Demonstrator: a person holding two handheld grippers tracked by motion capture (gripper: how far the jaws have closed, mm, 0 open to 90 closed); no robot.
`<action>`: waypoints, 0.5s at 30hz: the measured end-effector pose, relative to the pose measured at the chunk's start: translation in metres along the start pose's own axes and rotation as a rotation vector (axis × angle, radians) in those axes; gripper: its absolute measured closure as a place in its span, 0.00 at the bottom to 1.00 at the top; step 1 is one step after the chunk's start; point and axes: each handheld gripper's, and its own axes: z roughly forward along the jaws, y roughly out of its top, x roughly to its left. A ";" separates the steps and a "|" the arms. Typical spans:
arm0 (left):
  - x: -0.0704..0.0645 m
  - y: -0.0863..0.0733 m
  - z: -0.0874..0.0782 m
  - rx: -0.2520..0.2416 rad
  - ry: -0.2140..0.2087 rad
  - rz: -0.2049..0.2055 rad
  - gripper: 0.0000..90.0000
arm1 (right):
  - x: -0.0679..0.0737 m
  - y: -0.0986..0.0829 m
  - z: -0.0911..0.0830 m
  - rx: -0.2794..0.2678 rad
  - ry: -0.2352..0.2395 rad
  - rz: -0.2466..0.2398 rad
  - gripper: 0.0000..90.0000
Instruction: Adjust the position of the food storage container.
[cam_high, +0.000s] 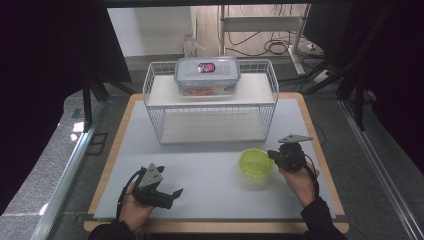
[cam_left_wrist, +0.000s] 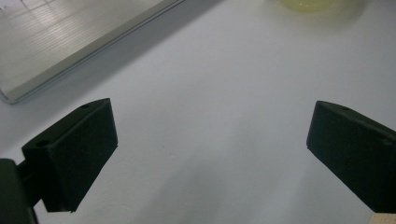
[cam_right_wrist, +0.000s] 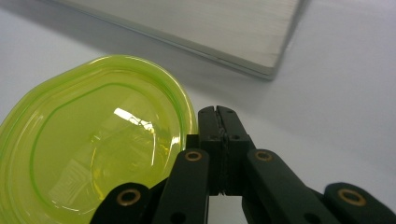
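Right tongs pressed together beside a green bowl, left tongs spread wide over bare worktop.

In the high view the yellow-green bowl (cam_high: 256, 162) sits on the worktop (cam_high: 210, 165) toward its right edge, in front of the wire basket (cam_high: 210, 107), on whose shelf a lidded plastic box (cam_high: 207, 75) stands. The right tongs (cam_high: 274, 154) are held just beside the bowl's right rim; in the right gripper view their jaws meet with nothing visible between them, the tip right beside the bowl's (cam_right_wrist: 93, 149) rim, though whether it touches I cannot tell. The left tongs (cam_high: 172, 196) lie near the front left corner of the worktop, well apart from the bowl, jaws wide apart and gripping nothing.
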 end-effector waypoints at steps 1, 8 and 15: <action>0.000 0.000 0.000 0.000 0.000 0.001 0.02 | 0.002 0.001 0.001 -0.001 0.007 -0.005 1.00; -0.001 0.000 0.000 0.003 -0.001 0.005 0.02 | 0.019 0.005 0.009 -0.003 0.042 -0.046 1.00; 0.000 0.000 -0.001 -0.001 0.004 0.004 0.02 | 0.008 0.000 -0.003 -0.013 -0.018 -0.031 0.99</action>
